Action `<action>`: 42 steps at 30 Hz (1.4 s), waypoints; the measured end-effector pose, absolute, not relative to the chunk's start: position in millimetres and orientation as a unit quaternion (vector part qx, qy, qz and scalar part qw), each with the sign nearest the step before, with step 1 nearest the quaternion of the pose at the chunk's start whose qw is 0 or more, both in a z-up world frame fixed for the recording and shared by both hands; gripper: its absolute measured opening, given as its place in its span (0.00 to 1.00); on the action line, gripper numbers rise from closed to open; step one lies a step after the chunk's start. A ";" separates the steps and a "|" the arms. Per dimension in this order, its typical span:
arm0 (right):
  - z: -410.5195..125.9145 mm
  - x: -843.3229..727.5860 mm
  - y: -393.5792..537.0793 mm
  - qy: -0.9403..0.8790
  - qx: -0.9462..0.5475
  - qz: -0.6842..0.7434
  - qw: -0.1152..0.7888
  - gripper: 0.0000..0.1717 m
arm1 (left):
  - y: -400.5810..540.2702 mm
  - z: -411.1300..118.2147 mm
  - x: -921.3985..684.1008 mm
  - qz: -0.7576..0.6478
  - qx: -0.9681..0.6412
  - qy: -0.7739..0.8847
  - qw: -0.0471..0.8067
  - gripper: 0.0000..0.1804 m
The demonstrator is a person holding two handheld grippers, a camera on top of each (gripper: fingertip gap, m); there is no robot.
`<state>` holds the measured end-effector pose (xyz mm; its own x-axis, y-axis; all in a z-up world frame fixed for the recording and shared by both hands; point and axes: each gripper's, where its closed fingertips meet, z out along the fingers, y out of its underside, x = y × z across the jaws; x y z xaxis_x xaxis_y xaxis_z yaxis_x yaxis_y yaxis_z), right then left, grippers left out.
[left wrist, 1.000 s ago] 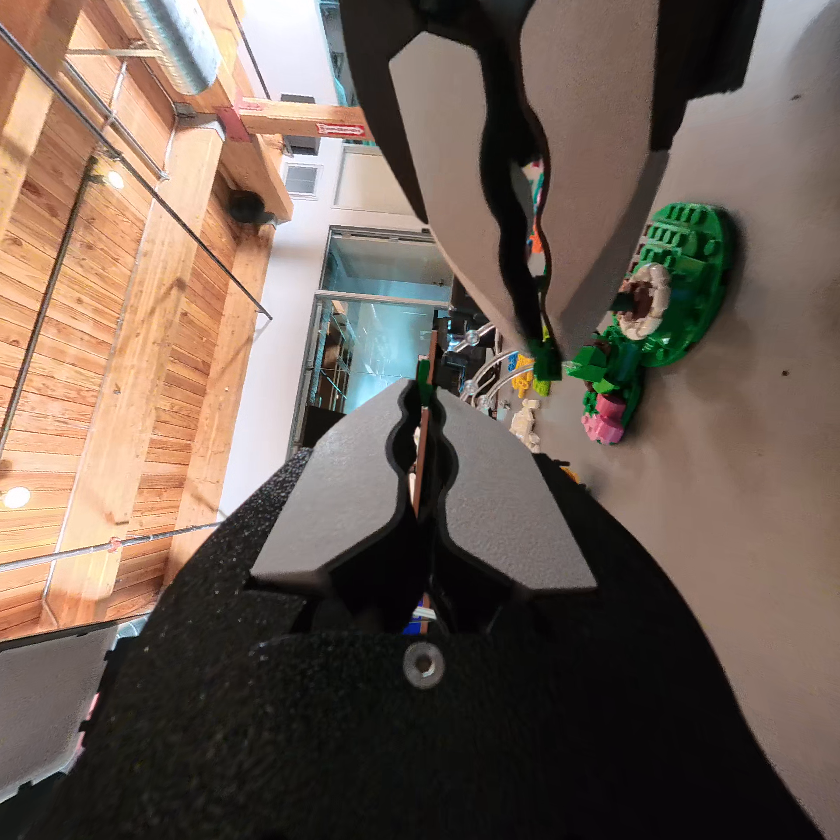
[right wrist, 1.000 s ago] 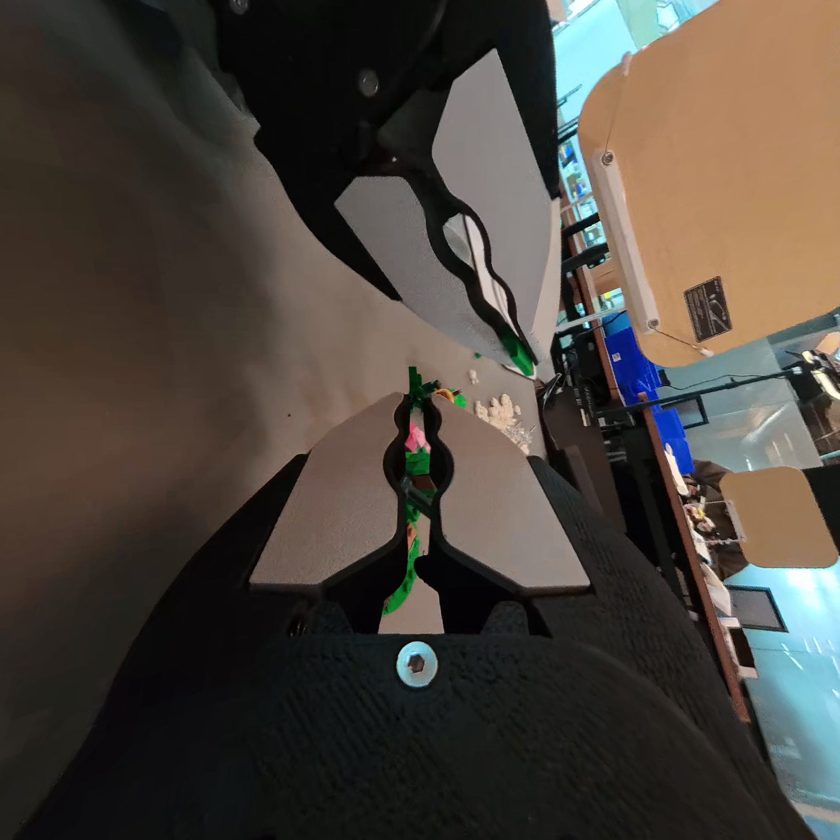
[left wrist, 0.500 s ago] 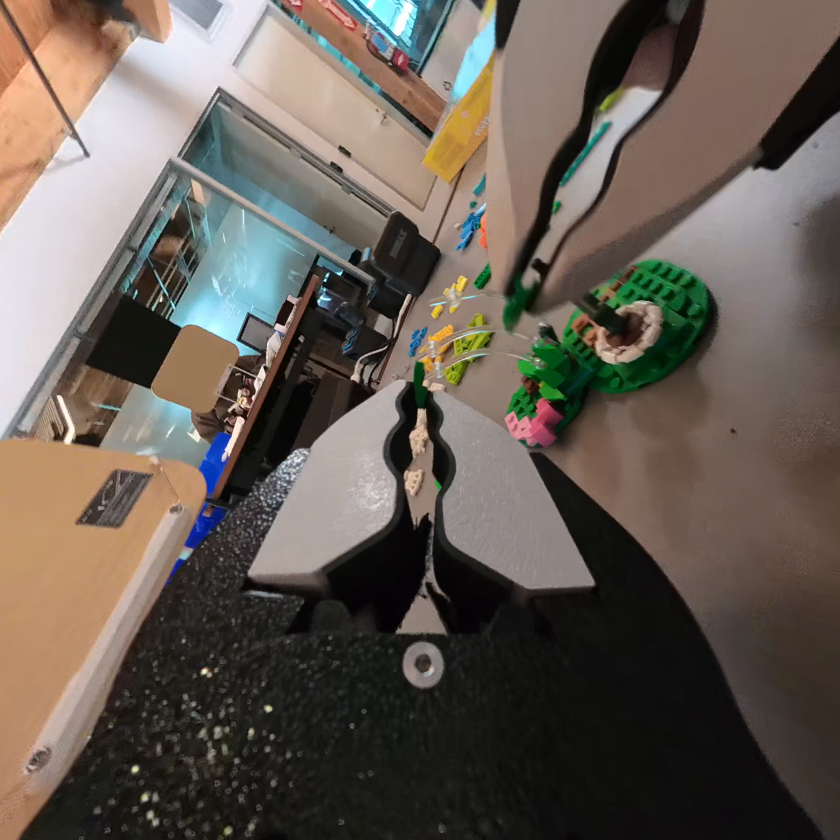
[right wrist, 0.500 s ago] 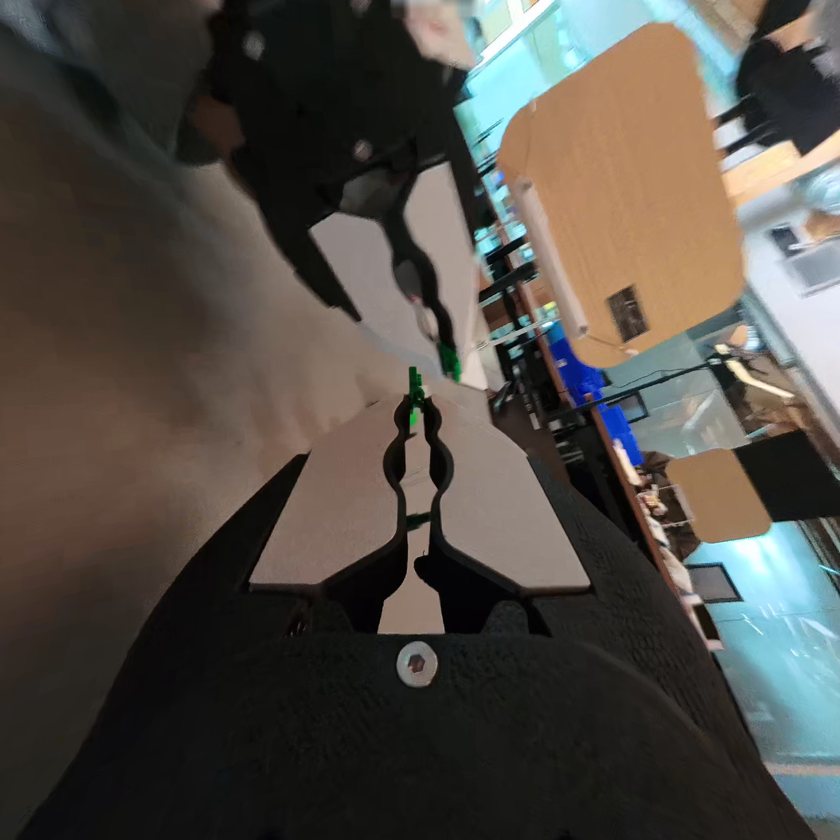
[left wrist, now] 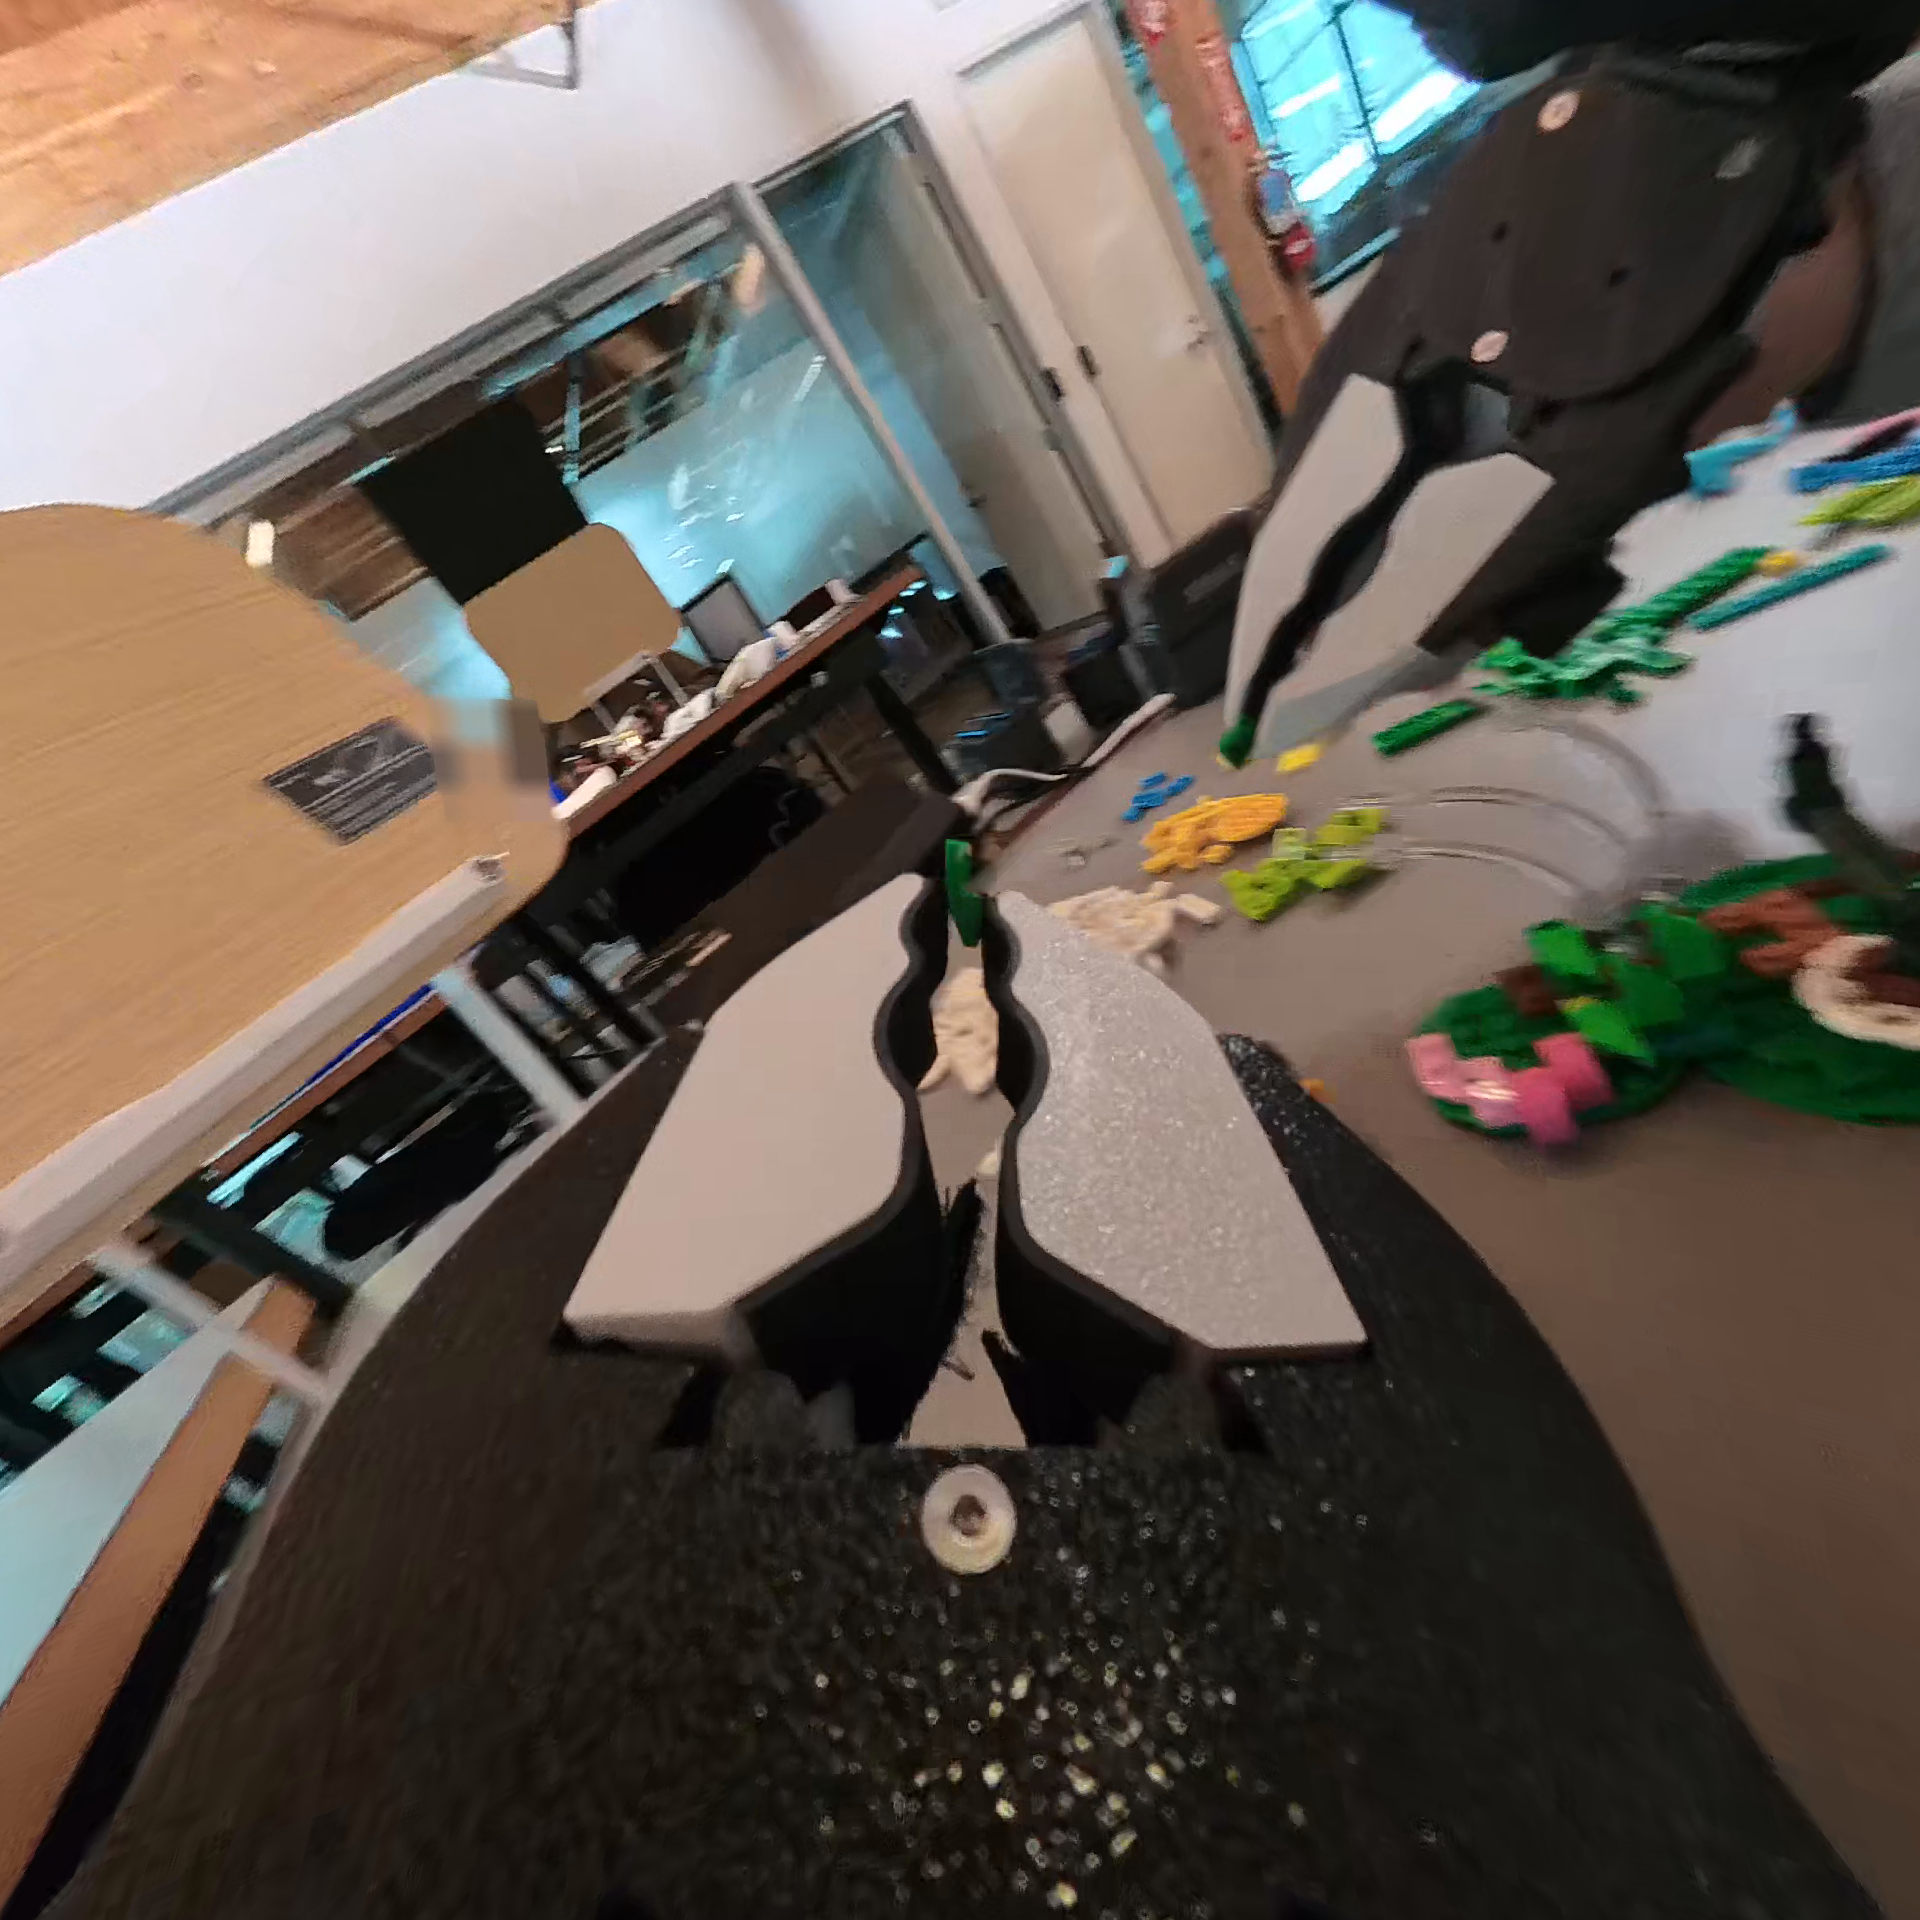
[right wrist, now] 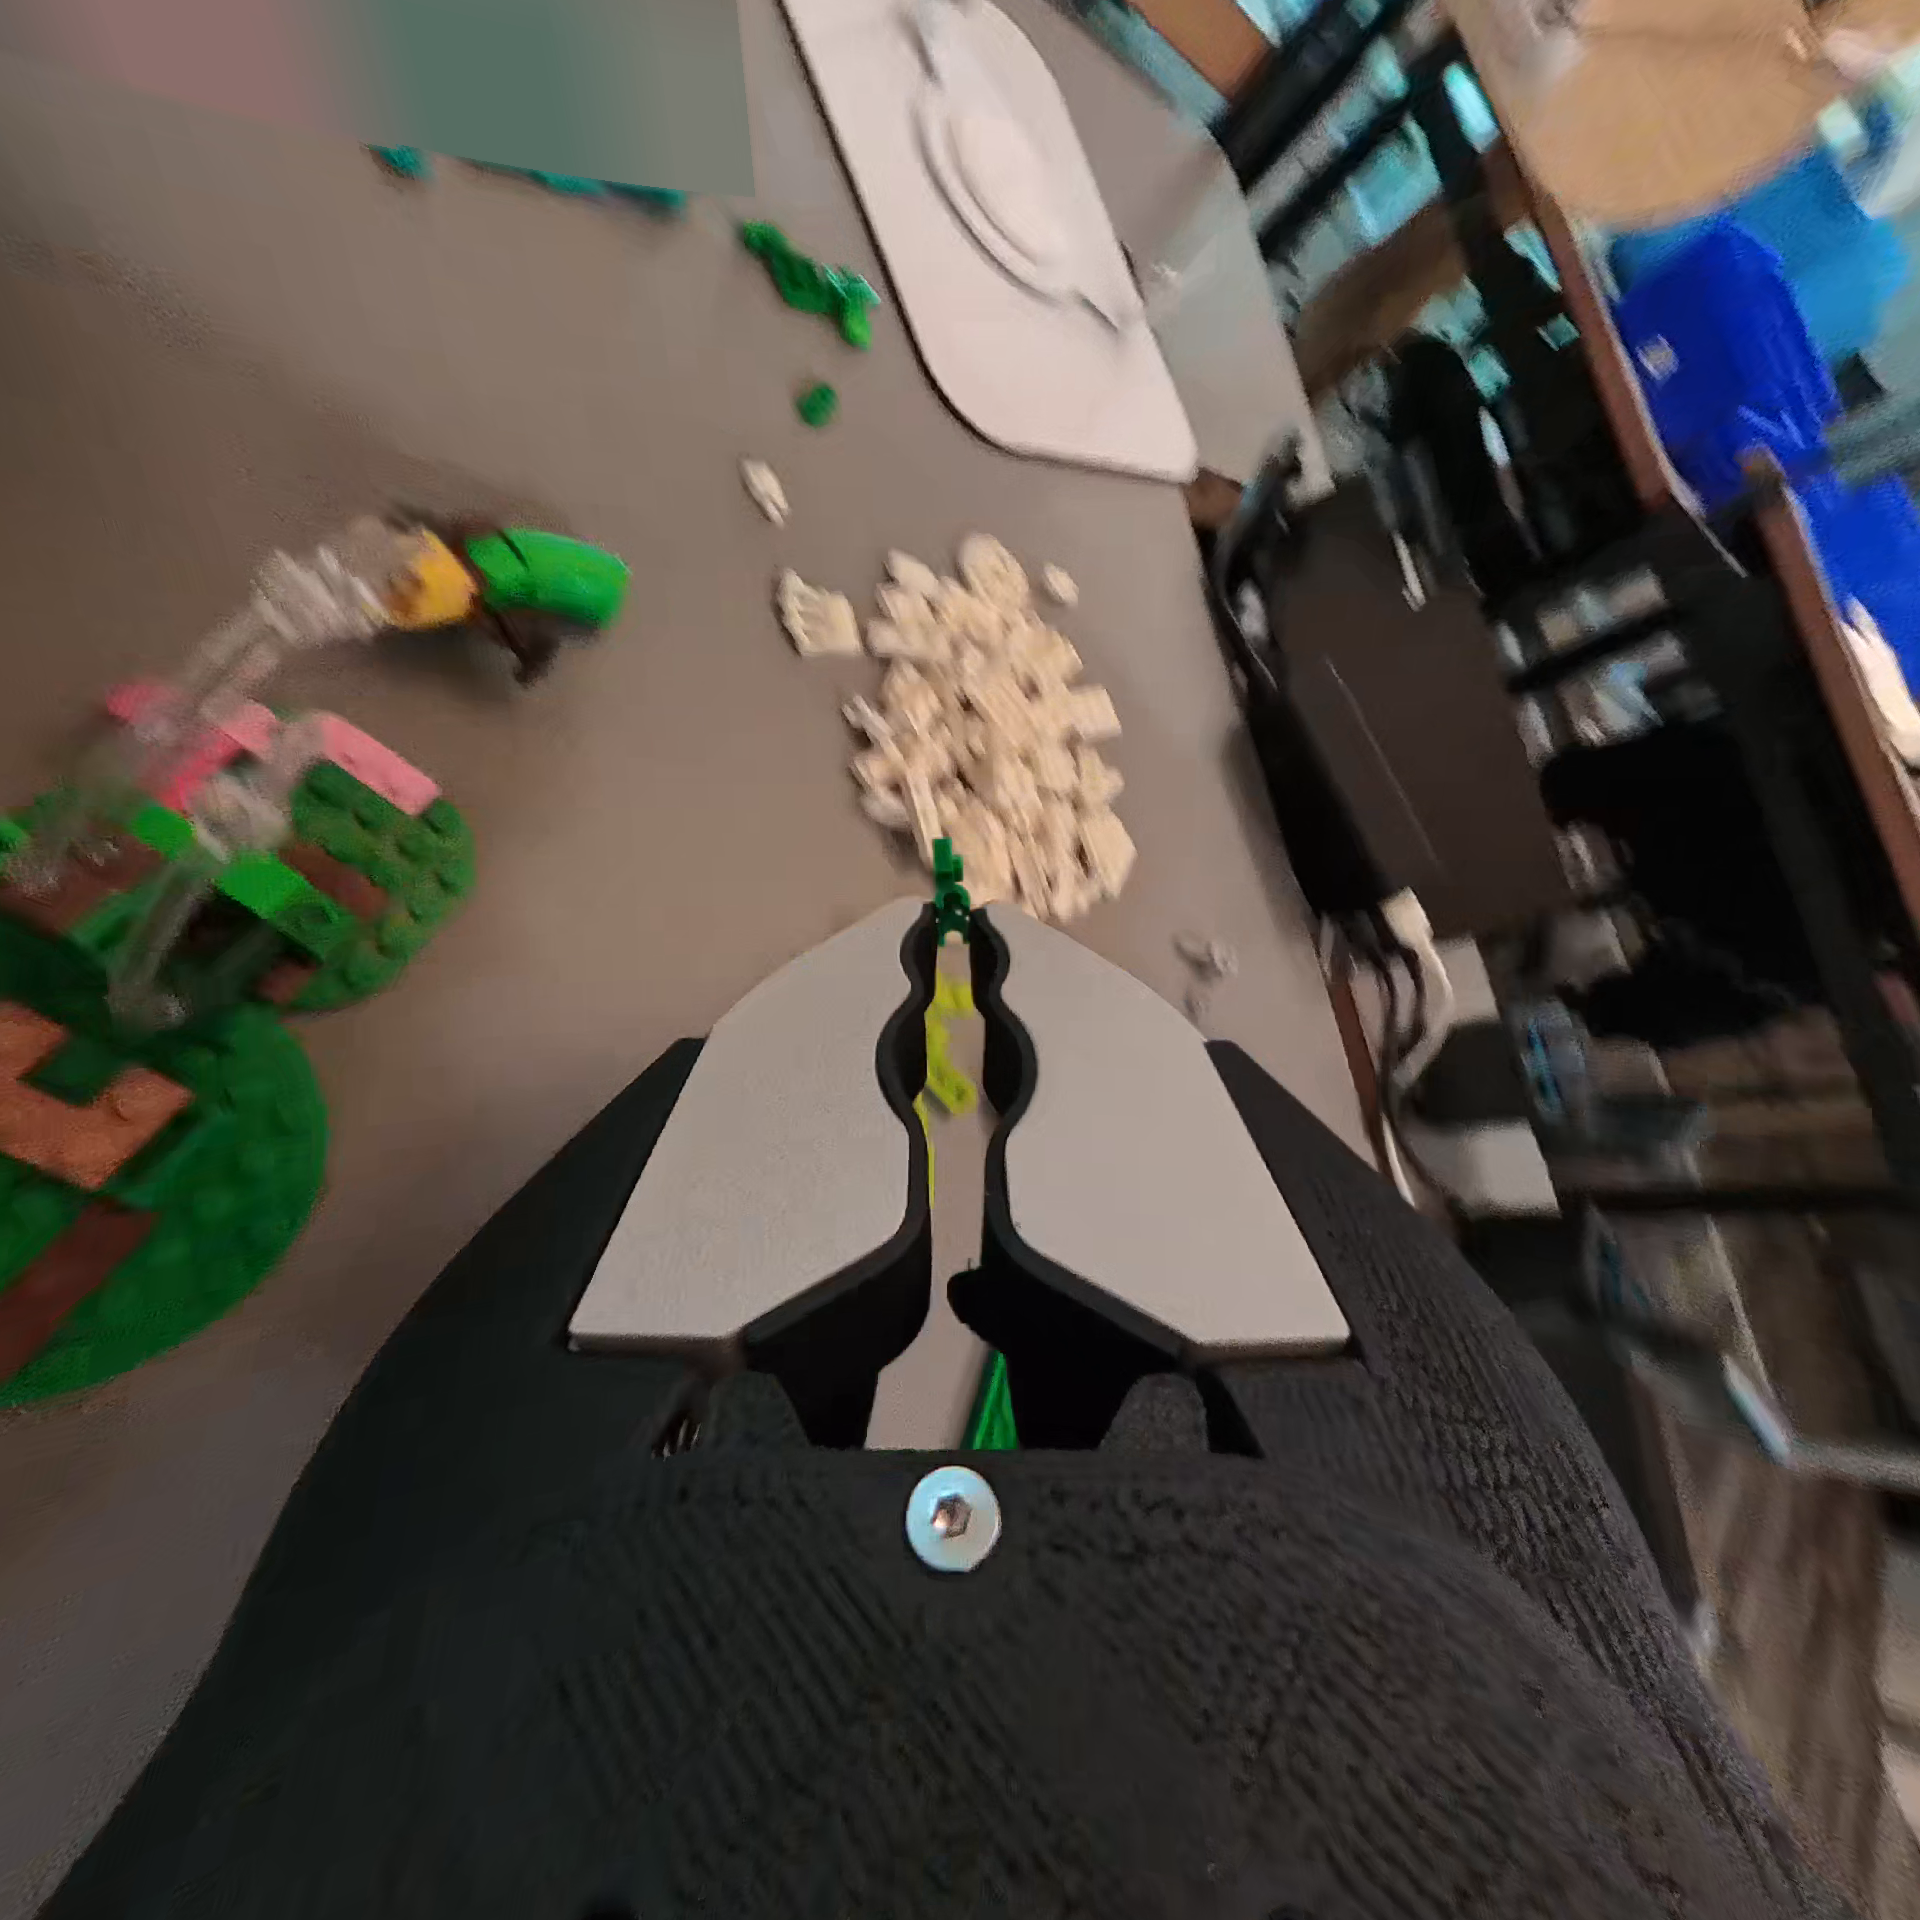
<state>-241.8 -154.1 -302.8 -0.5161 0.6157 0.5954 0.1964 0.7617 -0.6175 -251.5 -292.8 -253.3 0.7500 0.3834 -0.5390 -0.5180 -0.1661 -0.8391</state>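
My left gripper (left wrist: 963, 914) is shut on a small flat green brick piece (left wrist: 960, 891) that sticks out past its fingertips, above the grey table (left wrist: 1558, 1299). My right gripper (right wrist: 950, 914) is shut on a small dark green clip-like piece (right wrist: 948, 883), held above a pile of cream pieces (right wrist: 987, 727). The right gripper also shows in the left wrist view (left wrist: 1242, 732), at the upper right, with a green piece (left wrist: 1236, 740) at its tip. A round green brick model with brown, white and pink parts (left wrist: 1714, 997) stands on the table; it also shows in the right wrist view (right wrist: 156, 1039).
Loose piles lie on the table: yellow (left wrist: 1216, 826), lime (left wrist: 1304, 878), blue (left wrist: 1153, 795) and green pieces (left wrist: 1579, 649). A white tray (right wrist: 1018, 239) lies at the far side. The table edge (right wrist: 1330, 935) drops to chairs and desks. A green and yellow curved piece (right wrist: 520, 587) lies near the model. One gripper's finger ends stand about 15 cm off the other's.
Both grippers have swung apart and turned, each keeping its green piece. The right gripper has drawn away from the left one, and both views now look across the table.
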 end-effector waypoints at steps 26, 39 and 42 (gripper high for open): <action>-335.4 -400.1 -287.8 -0.935 -0.109 0.244 0.233 0.12 | -342.8 -256.1 -348.0 0.288 -0.701 -0.111 0.643 0.24; -323.6 -339.9 -309.9 -0.964 -0.031 0.207 0.162 0.12 | -381.2 -237.8 -376.3 0.345 -0.665 -0.120 0.651 0.00; -337.6 -358.6 -314.1 -0.968 -0.029 0.172 0.182 0.12 | -401.8 -232.6 -391.9 0.375 -0.638 -0.162 0.653 0.02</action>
<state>-358.6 -314.1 -337.6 -0.9320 0.1183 0.3427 -0.0067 0.9395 -0.3425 -391.9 -401.8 -232.6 0.6661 0.6961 -0.2679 -0.2839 -0.0955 -0.9541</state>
